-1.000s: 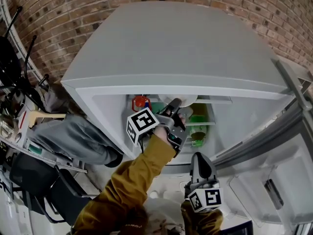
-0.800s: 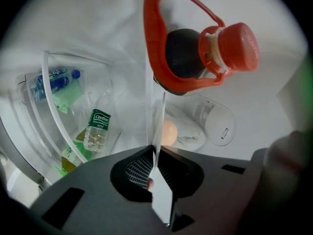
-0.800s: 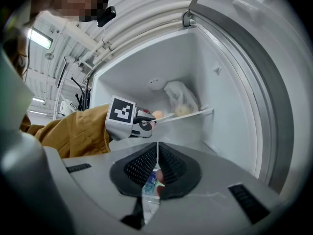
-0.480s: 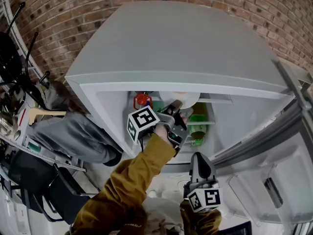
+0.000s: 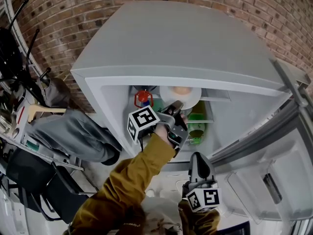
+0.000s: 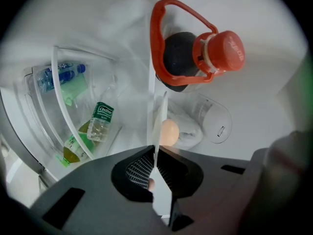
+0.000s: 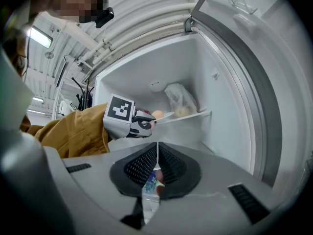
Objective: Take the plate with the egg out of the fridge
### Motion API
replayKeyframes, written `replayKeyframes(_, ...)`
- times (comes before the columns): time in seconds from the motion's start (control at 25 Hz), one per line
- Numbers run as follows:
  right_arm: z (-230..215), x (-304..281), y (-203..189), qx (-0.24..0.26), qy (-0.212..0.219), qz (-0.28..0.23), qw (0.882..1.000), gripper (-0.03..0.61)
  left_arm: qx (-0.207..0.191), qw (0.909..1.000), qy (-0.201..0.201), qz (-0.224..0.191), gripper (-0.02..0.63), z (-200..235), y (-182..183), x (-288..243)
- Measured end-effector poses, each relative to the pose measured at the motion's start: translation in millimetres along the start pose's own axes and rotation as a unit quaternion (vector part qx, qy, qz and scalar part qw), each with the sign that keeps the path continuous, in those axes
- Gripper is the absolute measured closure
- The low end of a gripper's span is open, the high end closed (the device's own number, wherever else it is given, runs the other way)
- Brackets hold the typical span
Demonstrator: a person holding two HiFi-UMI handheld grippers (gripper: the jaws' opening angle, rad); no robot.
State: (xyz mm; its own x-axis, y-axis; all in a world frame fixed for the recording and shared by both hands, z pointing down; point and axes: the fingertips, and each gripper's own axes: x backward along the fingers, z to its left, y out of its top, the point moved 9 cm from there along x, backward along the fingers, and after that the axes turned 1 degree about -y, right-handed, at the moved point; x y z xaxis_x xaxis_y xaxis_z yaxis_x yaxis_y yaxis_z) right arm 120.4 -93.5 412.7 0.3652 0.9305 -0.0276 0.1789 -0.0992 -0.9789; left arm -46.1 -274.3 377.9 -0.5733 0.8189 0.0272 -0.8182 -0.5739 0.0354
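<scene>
Plate [image 5: 168,96] carrying the egg [image 5: 181,90] sits at the front of a shelf inside the open fridge [image 5: 176,43], beside a red-capped bottle [image 5: 142,99]. The left gripper [image 5: 174,106] has its jaws pinched on the plate's near rim and holds it level, probably so the egg does not roll. The right gripper [image 5: 199,158] waits lower down, outside the fridge, jaws together and empty, likely not needed yet. Compared with a second ago, the left jaws have gone from wide apart to clamped, and the plate has slid forward into fuller sight.
</scene>
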Motion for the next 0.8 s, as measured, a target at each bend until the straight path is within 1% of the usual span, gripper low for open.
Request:
replayKeyframes(0.28,6,5,-3,-0.004,-0.003,-0.001,1.0,0.581,-0.003,1.0,0.002,0.006,0.591,-2,-5,11)
replayKeyframes(0.8,18,16,-7,-0.011,-0.013,-0.004,1.0,0.581,-0.02,0.9991,-0.001,0.037,0.591,-7,-26,34)
